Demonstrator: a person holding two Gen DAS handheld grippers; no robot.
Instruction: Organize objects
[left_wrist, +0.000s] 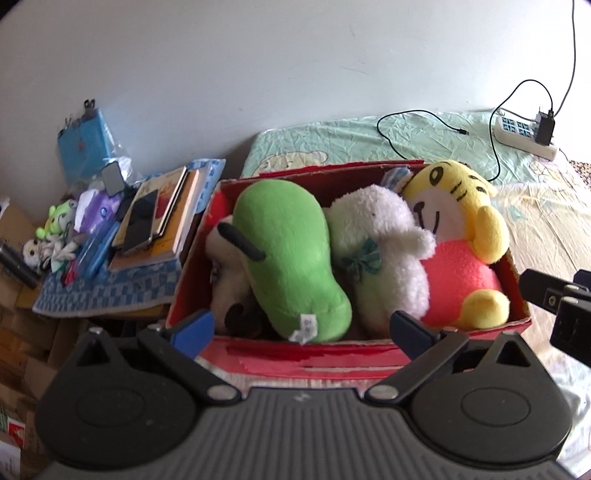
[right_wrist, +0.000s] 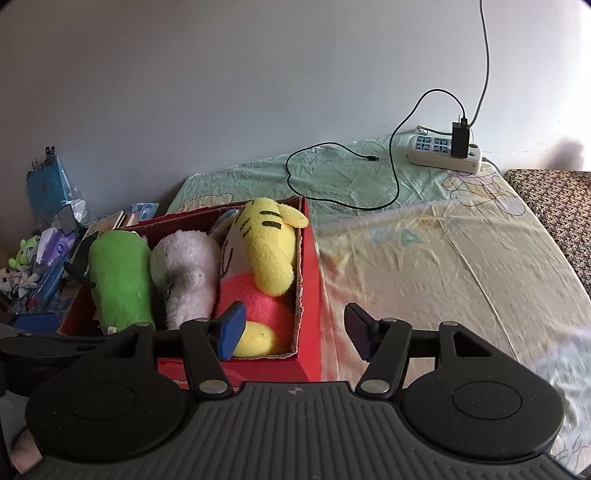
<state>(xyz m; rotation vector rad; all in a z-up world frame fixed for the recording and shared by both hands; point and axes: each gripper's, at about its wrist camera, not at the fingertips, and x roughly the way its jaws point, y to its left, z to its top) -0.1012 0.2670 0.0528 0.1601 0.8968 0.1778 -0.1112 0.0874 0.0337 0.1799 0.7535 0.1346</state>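
Note:
A red cardboard box (left_wrist: 332, 360) (right_wrist: 310, 280) sits on the bed, packed with plush toys. From left to right lie a beige dog with black ears (left_wrist: 229, 280), a green plush (left_wrist: 291, 258) (right_wrist: 118, 277), a white fluffy plush (left_wrist: 380, 251) (right_wrist: 184, 273) and a yellow tiger in pink (left_wrist: 454, 236) (right_wrist: 262, 258). My left gripper (left_wrist: 301, 326) hangs open over the box's near wall, nothing between its blue pads. My right gripper (right_wrist: 293, 334) is open and empty at the box's near right corner. Part of the right gripper (left_wrist: 554, 306) shows at the left view's right edge.
Left of the box, a side table (left_wrist: 103, 291) with a blue checked cloth holds books (left_wrist: 159, 221), a phone and small toys. At the back of the bed (right_wrist: 443, 251) lie a power strip (right_wrist: 443, 151) with a charger and a looping black cable (right_wrist: 340, 177).

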